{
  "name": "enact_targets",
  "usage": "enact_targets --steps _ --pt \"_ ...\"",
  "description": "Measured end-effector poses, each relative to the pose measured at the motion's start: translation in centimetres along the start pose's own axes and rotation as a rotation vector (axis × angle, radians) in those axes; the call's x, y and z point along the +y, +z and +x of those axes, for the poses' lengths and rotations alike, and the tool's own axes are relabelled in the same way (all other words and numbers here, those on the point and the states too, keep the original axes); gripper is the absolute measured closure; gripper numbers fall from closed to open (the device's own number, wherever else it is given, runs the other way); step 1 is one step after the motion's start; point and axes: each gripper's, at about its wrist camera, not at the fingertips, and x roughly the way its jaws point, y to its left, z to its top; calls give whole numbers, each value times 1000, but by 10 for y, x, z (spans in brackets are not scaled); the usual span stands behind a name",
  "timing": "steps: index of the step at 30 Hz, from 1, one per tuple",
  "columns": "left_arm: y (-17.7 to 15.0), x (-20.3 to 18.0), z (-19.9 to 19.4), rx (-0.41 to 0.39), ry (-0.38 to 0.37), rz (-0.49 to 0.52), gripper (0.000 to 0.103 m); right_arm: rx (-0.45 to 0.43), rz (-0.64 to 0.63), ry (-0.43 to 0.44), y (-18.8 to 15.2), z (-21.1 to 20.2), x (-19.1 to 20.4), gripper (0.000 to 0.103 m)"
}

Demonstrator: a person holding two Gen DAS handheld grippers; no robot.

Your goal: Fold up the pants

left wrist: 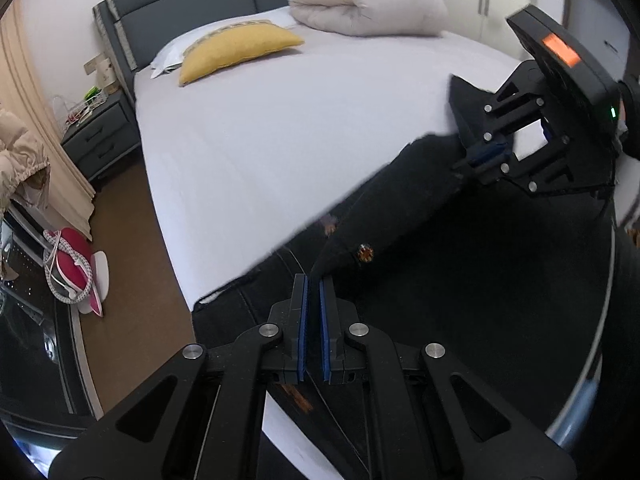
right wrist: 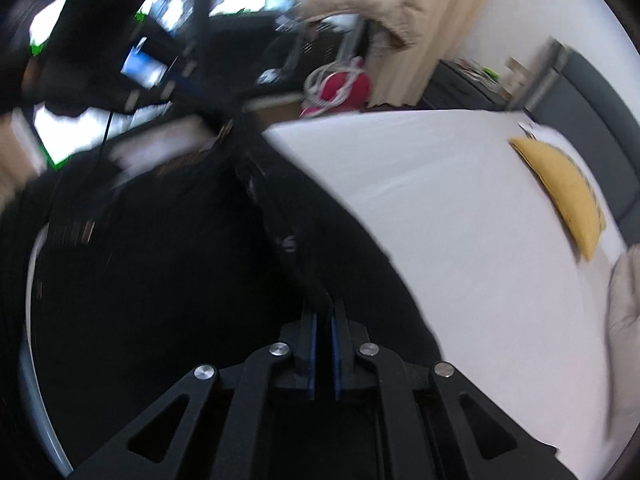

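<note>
Black pants [left wrist: 420, 208] with small orange flower prints are lifted over the near corner of the white bed [left wrist: 280, 140]. My left gripper [left wrist: 313, 284] is shut on a fold of the black cloth, which rises from between its blue pads. At the upper right of the left wrist view my right gripper [left wrist: 482, 152] pinches another edge of the pants. The right wrist view is blurred. In it the right gripper [right wrist: 323, 308] holds a dark ridge of the pants [right wrist: 160, 260] between its nearly closed pads, with the bed sheet [right wrist: 460, 200] to the right.
A yellow pillow [left wrist: 236, 50] and a folded white duvet [left wrist: 368, 0] lie near the dark headboard [left wrist: 180, 12]. A grey nightstand [left wrist: 100, 136], beige curtain [left wrist: 48, 152] and a red bag [left wrist: 72, 268] on the brown floor stand left of the bed.
</note>
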Motion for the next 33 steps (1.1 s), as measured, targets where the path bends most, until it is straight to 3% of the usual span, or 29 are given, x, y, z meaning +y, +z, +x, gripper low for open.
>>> enact_targets --steps 4,10,14,21,27,33 --pt "-34 -39 -20 25 -9 48 99 31 -33 -13 -23 -12 43 96" --pt "-67 -85 -40 47 -14 147 99 85 -177 -136 -49 -19 103 96" --pt "-102 -123 -55 62 -13 236 99 112 -237 -171 -57 -23 127 96" --pt "-150 -174 -70 93 -48 279 99 162 -345 -214 -79 -31 175 96" --pt "-161 -193 -80 103 -51 319 99 176 -374 -252 -85 -36 200 96" --pt "-149 -184 -77 121 -76 357 99 186 -382 -284 -85 -39 219 96"
